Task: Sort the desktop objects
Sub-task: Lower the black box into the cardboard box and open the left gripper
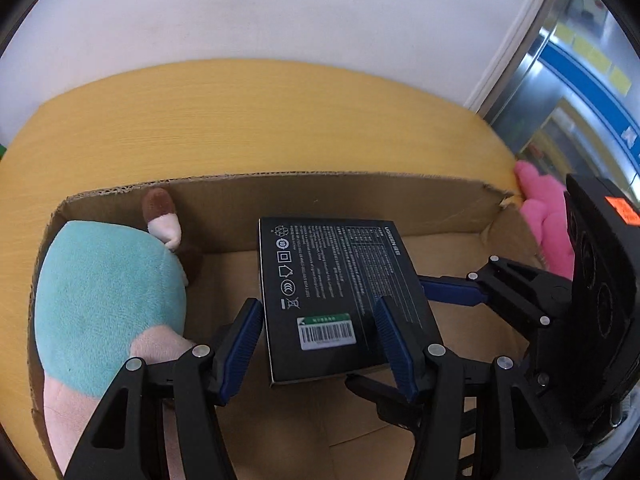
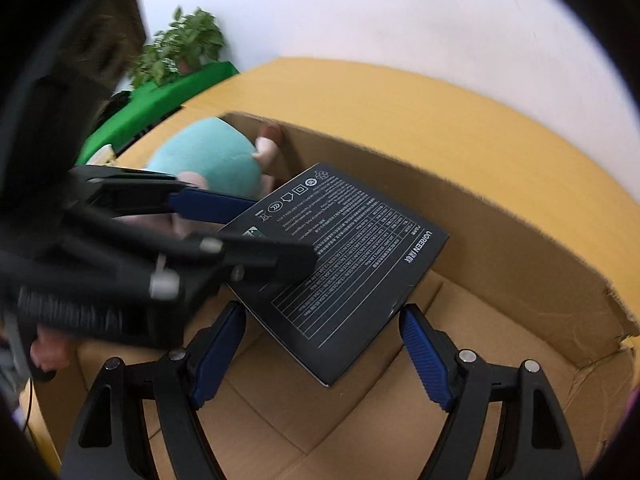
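Observation:
A flat black product box (image 1: 340, 296) with white print and a barcode label is held over the inside of an open cardboard box (image 1: 320, 196). My left gripper (image 1: 318, 316) is shut on the black box's near edge, one blue pad on each side. In the right wrist view the black box (image 2: 348, 256) is tilted above the cardboard box floor (image 2: 320, 412), with the left gripper (image 2: 248, 232) clamped on it. My right gripper (image 2: 324, 320) is open just below the black box's near corner, and it shows in the left wrist view (image 1: 452, 292). A teal and pink plush toy (image 1: 108, 300) lies in the cardboard box's left end.
The cardboard box sits on a yellow wooden table (image 1: 260, 120) against a white wall. A pink plush (image 1: 548, 216) lies outside the box at the right. A green cloth (image 2: 160, 100) and a potted plant (image 2: 184, 44) are at the far left.

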Demonstrator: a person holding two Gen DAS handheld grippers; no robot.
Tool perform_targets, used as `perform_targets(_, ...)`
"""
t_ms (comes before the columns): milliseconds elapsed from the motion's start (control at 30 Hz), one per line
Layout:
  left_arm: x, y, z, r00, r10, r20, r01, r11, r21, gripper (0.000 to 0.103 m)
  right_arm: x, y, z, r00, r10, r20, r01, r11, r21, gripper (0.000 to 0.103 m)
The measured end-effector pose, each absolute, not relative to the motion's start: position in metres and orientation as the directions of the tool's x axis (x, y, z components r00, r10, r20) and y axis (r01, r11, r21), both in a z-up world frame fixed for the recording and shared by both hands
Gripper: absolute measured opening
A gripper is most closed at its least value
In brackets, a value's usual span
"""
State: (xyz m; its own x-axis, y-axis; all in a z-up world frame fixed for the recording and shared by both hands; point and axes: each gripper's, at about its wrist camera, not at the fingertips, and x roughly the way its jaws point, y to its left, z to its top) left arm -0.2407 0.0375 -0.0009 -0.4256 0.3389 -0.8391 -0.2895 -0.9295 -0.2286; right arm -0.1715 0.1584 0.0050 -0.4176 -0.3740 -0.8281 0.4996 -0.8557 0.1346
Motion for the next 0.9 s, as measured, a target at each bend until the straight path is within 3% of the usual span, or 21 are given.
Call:
perform_targets(200,-0.226,0.012,0.015,-0.44,0.372,-0.817,-0.257,-0.924,-0.283,0.058,-0.163,0.158,-0.001,-0.425,-0.327,-0.844,0.482,-0.871,0.095,0.079)
perform_targets(300,-0.199,-0.008,0.04,-0.522,0.355,-0.775,-0.258,-0.932,-0.253,0.058,-0.152,0.159,0.012,-0.456,-0.284,-0.844,0.443,-0.894,0.061,0.079)
perform_targets(567,-0.109,-0.029,0.114,-0.734,0.283,-0.617,-0.277,-0.955,-0.109,0.099,-0.071,0.159,0.066,-0.612,-0.315,-0.726,0.449,-0.894,0.01,0.077)
perform_targets(600,-0.098,-0.032,0.12,-0.75,0.284,-0.598,-0.277,-0.955,-0.106,0.099,-0.061,0.152,0.072,-0.625,-0.329,-0.708,0.461,-0.887,0.005,0.06)
perform_targets(633,-0.083,-0.035,0.126,-0.768,0.284,-0.574,-0.279,-0.955,-0.099,0.099,-0.047,0.151,0.077,-0.63,-0.329,-0.703,0.463,-0.887,0.0,0.031)
perform_targets(700,-0.059,-0.038,0.134,-0.794,0.283,-0.538,-0.288,-0.954,-0.077,0.082,-0.029,0.153,0.085,-0.633,-0.336,-0.698,0.456,-0.89,0.015,0.012)
perform_targets(733,-0.05,-0.033,0.136,-0.795,0.28,-0.538,-0.293,-0.954,-0.064,0.057,-0.016,0.156,0.088,-0.625,-0.353,-0.696,0.459,-0.888,0.037,0.012)
perform_targets(767,-0.043,-0.032,0.136,-0.785,0.282,-0.551,-0.298,-0.952,-0.062,0.044,-0.017,0.15,0.09,-0.615,-0.365,-0.699,0.464,-0.884,0.053,0.012)
perform_targets(800,-0.036,-0.032,0.136,-0.771,0.285,-0.57,-0.302,-0.951,-0.067,0.044,-0.008,0.151,0.093,-0.603,-0.379,-0.702,0.469,-0.88,0.073,0.018)
perform_targets(867,-0.022,-0.035,0.135,-0.765,0.286,-0.576,-0.301,-0.951,-0.073,0.05,0.007,0.152,0.093,-0.612,-0.367,-0.701,0.452,-0.889,0.071,0.055)
perform_targets(900,-0.013,-0.036,0.136,-0.77,0.283,-0.572,-0.297,-0.952,-0.071,0.054,0.013,0.152,0.093,-0.624,-0.352,-0.698,0.44,-0.896,0.059,0.081)
